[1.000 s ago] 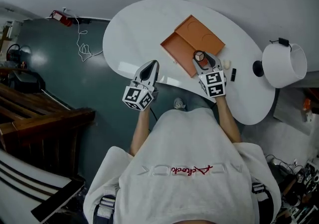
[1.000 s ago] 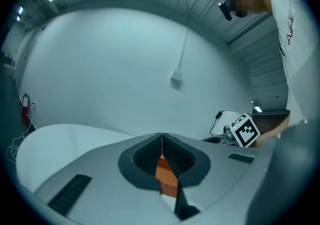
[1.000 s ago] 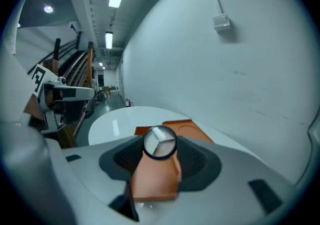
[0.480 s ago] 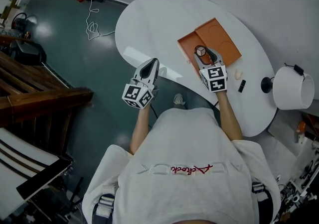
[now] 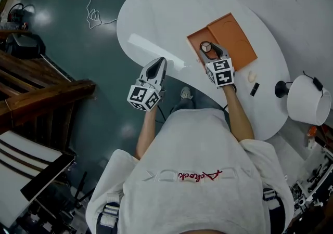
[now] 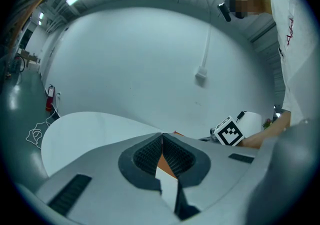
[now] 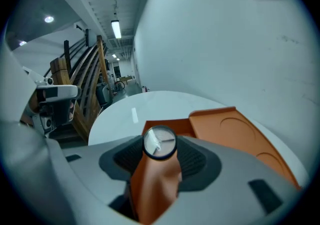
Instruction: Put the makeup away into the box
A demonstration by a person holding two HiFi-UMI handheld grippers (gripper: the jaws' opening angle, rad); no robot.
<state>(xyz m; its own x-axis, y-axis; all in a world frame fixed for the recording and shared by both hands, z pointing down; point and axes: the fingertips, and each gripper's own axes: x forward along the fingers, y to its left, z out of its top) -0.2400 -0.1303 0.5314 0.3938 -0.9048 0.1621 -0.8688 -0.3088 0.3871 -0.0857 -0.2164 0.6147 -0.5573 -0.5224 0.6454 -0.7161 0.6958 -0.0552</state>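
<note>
**Left gripper** (image 6: 161, 136): nearest the person, at the near edge of the white table (image 5: 156, 14). The pads meet at the tips and nothing is between them. Through the slit behind the pads only a sliver of orange and white shows. It is well apart from the box, so it is the farther of the two from the work.

**Right gripper** (image 7: 159, 145): tilted downward, with its jaws standing wide and clamped on the makeup item (image 7: 152, 184). This is an orange body ending in a round, dark-rimmed cap with a pale face. Its long axis runs along the jaws, cap forward and pointing at the box. The rear end is buried between the pads and cannot be seen.

**Box** (image 7: 235, 129): orange, lying open on the table in two joined halves.
- The flat half sits directly ahead of the cap, just beyond it.
- The half with round recesses lies off to the right.
- Judged from this, the coming move is a short push forward and down into the nearer half, with no sideways turn.
- In the head view the gripper covers the spot beneath the item, so it cannot be told whether the cap already touches the box or hangs above it. How deep that half is stays unclear as well.

**Farther right on the table**:
- a cream piece (image 5: 252, 76) and a black stick (image 5: 254, 89), near each other and too small to identify — possibly more makeup
- a white lamp (image 5: 307, 100) beyond them
</note>
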